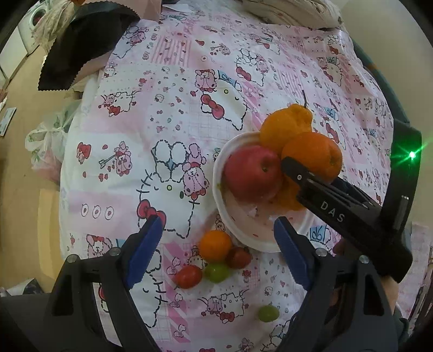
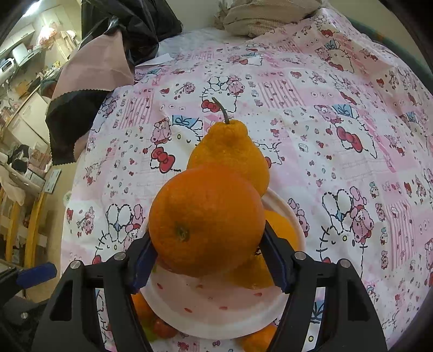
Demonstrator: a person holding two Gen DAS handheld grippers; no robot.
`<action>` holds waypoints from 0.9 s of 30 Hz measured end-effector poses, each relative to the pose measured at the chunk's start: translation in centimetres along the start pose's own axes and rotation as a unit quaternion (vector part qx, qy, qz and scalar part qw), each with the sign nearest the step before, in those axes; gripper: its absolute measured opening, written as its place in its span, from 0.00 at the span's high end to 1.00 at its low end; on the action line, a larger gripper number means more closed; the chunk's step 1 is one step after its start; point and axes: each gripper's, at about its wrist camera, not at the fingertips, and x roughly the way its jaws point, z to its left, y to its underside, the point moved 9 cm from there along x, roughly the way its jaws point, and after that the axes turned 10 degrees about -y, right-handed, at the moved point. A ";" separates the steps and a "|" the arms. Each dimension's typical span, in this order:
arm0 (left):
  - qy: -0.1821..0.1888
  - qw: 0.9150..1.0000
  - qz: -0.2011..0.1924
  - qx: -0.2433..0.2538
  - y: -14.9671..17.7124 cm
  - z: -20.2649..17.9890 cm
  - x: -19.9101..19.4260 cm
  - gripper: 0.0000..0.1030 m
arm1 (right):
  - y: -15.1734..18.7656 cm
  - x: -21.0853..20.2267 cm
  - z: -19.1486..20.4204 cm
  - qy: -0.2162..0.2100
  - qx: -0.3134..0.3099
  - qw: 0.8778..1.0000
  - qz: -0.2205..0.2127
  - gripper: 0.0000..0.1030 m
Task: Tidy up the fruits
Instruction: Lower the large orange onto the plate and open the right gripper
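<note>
A white bowl (image 1: 245,232) on the pink cartoon tablecloth holds a red apple (image 1: 251,173), a knobbly stemmed orange (image 1: 284,126) and another orange piece underneath. My right gripper (image 2: 207,257) is shut on a round orange (image 2: 205,219), held over the bowl (image 2: 216,311); it also shows in the left wrist view (image 1: 311,155). The stemmed orange (image 2: 230,151) sits just behind it. My left gripper (image 1: 216,238) is open and empty, above a small orange (image 1: 215,245), two red tomatoes (image 1: 188,276), (image 1: 238,257) and a green grape (image 1: 217,272) lying on the cloth.
Another green grape (image 1: 268,313) lies alone on the cloth nearer me. A black and pink cloth (image 1: 81,51) hangs over the table's far left corner. A cushion (image 2: 265,16) lies at the far edge. The floor and a plastic bag (image 1: 51,138) are to the left.
</note>
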 end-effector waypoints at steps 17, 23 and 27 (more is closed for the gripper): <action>-0.013 1.000 -0.011 0.006 -0.1 0.1 0.2 0.20 | 0.3 -0.9 -0.7 -0.020 0.024 0.999 0.007 0.12; -0.013 1.000 -0.021 0.010 -0.3 0.1 -0.4 0.20 | 0.3 -1.9 -1.0 -0.020 0.028 0.999 0.005 0.11; -0.021 0.999 -0.025 0.012 -0.1 0.3 -0.3 0.20 | 0.3 -2.3 -0.8 -0.029 0.035 0.999 0.003 0.11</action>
